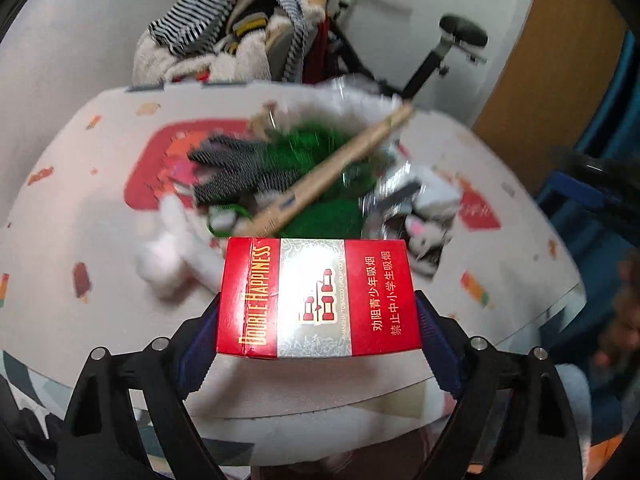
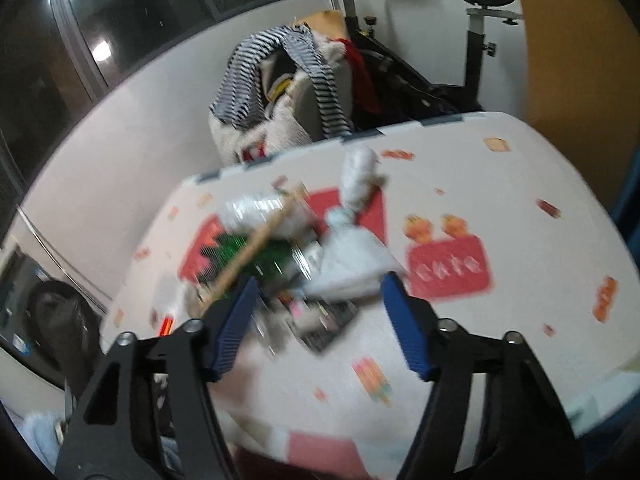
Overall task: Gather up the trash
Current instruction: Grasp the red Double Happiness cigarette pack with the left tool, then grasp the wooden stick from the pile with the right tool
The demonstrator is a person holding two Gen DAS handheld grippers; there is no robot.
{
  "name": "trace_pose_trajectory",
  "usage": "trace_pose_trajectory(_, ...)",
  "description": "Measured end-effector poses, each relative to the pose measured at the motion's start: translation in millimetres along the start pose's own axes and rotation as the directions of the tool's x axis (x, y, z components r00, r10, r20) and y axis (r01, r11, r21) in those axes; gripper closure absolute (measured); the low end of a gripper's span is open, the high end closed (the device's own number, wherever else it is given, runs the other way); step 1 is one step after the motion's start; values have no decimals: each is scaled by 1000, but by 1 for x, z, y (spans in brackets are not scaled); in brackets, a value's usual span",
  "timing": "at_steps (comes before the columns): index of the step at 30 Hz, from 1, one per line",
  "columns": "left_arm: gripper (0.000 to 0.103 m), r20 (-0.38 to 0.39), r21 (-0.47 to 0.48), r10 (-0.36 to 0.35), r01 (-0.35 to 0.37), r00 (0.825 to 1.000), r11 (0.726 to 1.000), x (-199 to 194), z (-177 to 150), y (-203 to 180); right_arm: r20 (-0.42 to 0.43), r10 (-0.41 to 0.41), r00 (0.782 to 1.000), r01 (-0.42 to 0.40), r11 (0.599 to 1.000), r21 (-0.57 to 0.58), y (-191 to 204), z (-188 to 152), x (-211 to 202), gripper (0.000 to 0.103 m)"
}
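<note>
Red Double Happiness cigarette pack [image 1: 318, 298] sits clamped between the left gripper's [image 1: 318, 320] blue pads, right in front of the trash pile [image 1: 304, 176] on the patterned table [image 1: 80, 220]. Right gripper [image 2: 318, 312] hangs released over that blurry pile, grasping nothing.

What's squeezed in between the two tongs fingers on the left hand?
A red cigarette pack reading Double Happiness sits between the left tongs, its sides against both blue pads. This shows in the left wrist view, with the trash pile beyond it.
</note>
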State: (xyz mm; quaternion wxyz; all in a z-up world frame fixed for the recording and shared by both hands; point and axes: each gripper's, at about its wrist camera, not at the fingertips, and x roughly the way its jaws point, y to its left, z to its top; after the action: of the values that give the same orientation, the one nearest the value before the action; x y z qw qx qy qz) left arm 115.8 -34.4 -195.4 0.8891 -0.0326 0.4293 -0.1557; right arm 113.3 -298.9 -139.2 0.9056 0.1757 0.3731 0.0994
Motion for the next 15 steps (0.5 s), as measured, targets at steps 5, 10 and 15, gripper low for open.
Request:
trace_pose_trajectory(5,17,87,-64,23,-17,996,998,-34,10,15,25,117,993,-119,985,122,3,35,47,64)
trace_pose_trajectory(10,17,145,-131,68,-49,987,990,-64,16,39,-1,145,989,-141,961,238,-2,52,104,65)
trace_pose_trajectory(15,17,174,-165,112,-83,978,983,-84,14,59,-43,142,989,-118,930,348,-14,52,139,68)
